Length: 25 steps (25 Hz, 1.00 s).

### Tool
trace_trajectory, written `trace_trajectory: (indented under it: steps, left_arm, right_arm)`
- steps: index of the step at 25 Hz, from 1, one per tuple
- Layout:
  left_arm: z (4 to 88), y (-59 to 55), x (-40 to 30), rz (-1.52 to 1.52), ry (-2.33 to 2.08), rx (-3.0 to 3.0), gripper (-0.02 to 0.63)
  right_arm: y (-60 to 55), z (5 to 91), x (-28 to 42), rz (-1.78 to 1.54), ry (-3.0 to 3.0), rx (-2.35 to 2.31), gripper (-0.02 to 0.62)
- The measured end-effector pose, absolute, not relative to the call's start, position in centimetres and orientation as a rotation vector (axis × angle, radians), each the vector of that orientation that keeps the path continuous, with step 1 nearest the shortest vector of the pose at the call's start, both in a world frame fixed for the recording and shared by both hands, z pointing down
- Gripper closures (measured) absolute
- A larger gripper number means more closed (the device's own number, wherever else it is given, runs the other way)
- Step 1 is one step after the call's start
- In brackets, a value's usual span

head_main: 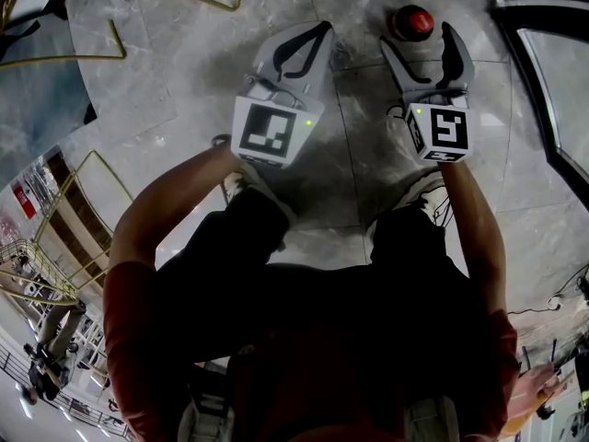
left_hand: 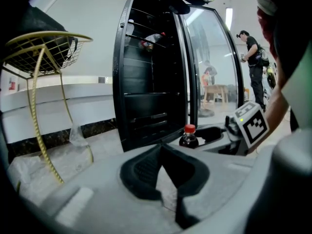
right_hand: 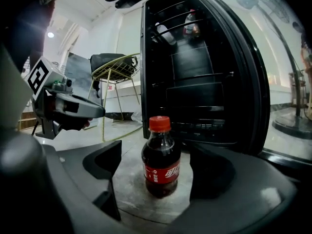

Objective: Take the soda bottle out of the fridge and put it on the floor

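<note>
One move left, I'd say. Soda bottle is out of the fridge, upright on the marble floor just before its open front. Your right gripper has its jaws spread wide either side of the bottle, pads clear. Left gripper jaws are pressed together, empty. Remaining: back the right gripper off.

Bright ceiling strips glare high above the jaws; beyond them the fridge interior is dark. Foreground below the jaws blurs, edges bend and darken.
</note>
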<state>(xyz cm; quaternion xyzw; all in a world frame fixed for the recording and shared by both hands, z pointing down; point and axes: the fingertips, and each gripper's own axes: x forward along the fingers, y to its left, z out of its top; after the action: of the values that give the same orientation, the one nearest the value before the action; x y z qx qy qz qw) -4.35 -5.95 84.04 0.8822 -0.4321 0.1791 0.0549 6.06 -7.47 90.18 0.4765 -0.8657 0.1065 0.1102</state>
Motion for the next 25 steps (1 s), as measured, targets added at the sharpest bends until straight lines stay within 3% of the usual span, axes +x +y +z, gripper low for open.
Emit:
trace_trajectory:
  steps: [10, 25]
  left_arm:
    - [84.4, -6.2, -5.2, 0.578, -1.326, 2.667, 0.608]
    - [81.2, -8.1, -6.0, 0.481, -1.412, 2.684, 0.608]
  right_arm:
    - [-6.8, 88.5, 7.3, 0.317, -2.554, 1.463, 0.17]
    - [-7.1, 78.9, 9.9, 0.091, -2.645, 1.653, 0.172]
